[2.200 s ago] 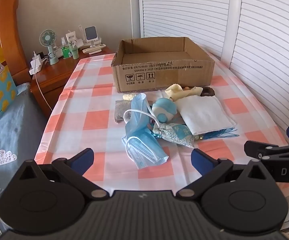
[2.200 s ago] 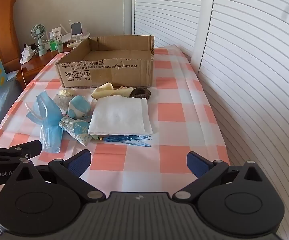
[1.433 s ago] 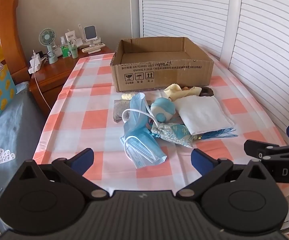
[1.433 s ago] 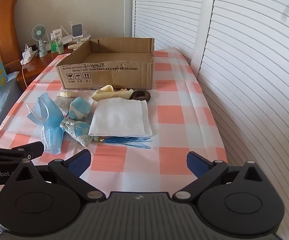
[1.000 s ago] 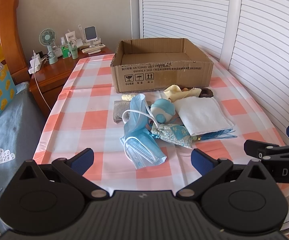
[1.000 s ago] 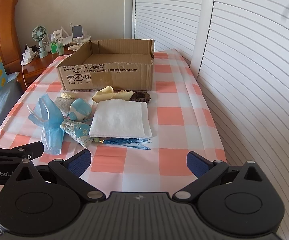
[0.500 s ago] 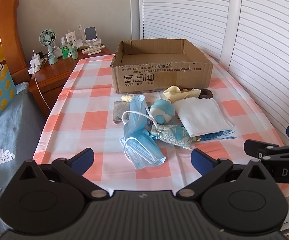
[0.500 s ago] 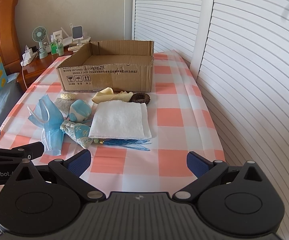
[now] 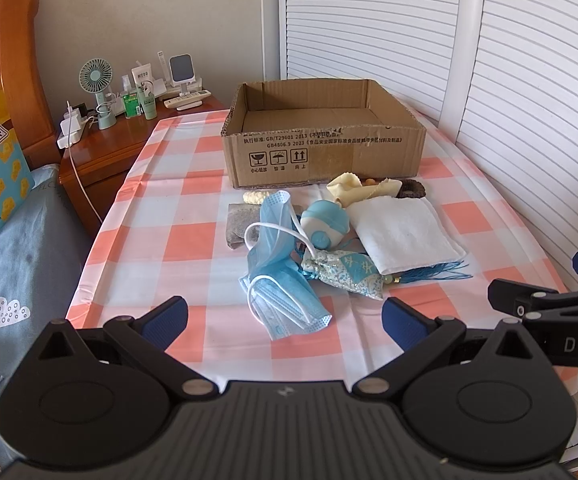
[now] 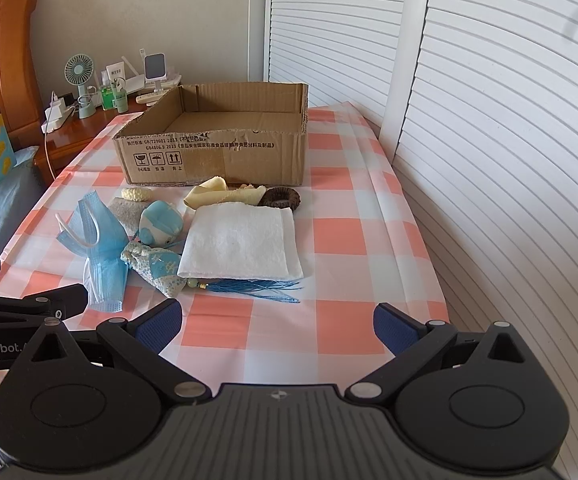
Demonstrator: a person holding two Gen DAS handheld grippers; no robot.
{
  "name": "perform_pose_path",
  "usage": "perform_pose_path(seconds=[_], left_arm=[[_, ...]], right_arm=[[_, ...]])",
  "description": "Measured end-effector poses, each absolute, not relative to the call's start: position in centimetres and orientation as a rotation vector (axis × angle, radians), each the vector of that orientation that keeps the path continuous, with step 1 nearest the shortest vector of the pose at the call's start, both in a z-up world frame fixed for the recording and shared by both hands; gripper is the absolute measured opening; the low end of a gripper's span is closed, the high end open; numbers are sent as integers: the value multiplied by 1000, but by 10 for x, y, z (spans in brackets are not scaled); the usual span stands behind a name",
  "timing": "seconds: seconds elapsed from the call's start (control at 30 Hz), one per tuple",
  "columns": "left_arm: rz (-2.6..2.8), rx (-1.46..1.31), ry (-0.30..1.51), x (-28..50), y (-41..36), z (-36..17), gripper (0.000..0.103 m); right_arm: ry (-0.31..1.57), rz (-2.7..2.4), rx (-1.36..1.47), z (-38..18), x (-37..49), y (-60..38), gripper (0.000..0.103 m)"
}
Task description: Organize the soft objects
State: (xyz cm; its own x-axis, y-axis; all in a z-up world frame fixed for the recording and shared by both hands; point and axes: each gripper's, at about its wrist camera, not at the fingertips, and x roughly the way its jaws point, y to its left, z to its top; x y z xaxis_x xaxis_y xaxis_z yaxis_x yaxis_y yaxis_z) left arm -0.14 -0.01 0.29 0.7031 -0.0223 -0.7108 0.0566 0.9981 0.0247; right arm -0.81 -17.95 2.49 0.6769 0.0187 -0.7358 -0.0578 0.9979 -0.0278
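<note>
Nearest: left tool (image 9: 285, 318) and right tool (image 10: 275, 320), both spread wide and holding nothing, poised over the near edge of the bench (image 10: 353, 248) with its orange-and-white checked cloth. Right tool's arm visible at the right margin of the left wrist view; left tool's arm at the left margin of the right wrist view.

Just ahead of the left tool, between its fingertips: crumpled blue face masks (image 9: 279, 276), white ear loops sticking up. Touching them to the right, a patterned blue sachet (image 9: 345, 270) with a blue tassel (image 10: 257, 286) trailing toward the right tool's side. Ahead of the right tool, slightly left of centre: a folded white towel (image 10: 243, 242), flat, its near edge over the tassel's cord end.

Further on: a round blue-and-white plush (image 9: 325, 224) beside the towel's left edge, a grey pouch (image 9: 239, 228) partly under the masks, a small cream knitted piece (image 9: 255, 197), a pale yellow cloth (image 10: 221, 196), and a dark brown scrunchie (image 10: 281, 198) at the towel's far right corner.

Beyond, touching none clearly: an open cardboard box (image 9: 325, 152), upright, nothing visible inside.

Farthest left: wooden nightstand (image 9: 101, 152) with a small green fan (image 9: 97, 80).
</note>
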Motion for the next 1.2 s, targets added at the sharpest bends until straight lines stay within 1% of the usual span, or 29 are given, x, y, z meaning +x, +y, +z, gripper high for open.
perform_pose_path(seconds=[0.47, 0.97, 1.2], left_arm=[[-49, 40, 785, 0, -1, 10, 102], [-95, 65, 764, 7, 1, -1, 102], [-144, 86, 755, 8, 3, -5, 102]], right_arm=[[820, 47, -48, 27, -8, -180, 103], [824, 78, -57, 20, -1, -179, 103], [778, 187, -74, 15, 2, -181, 103]])
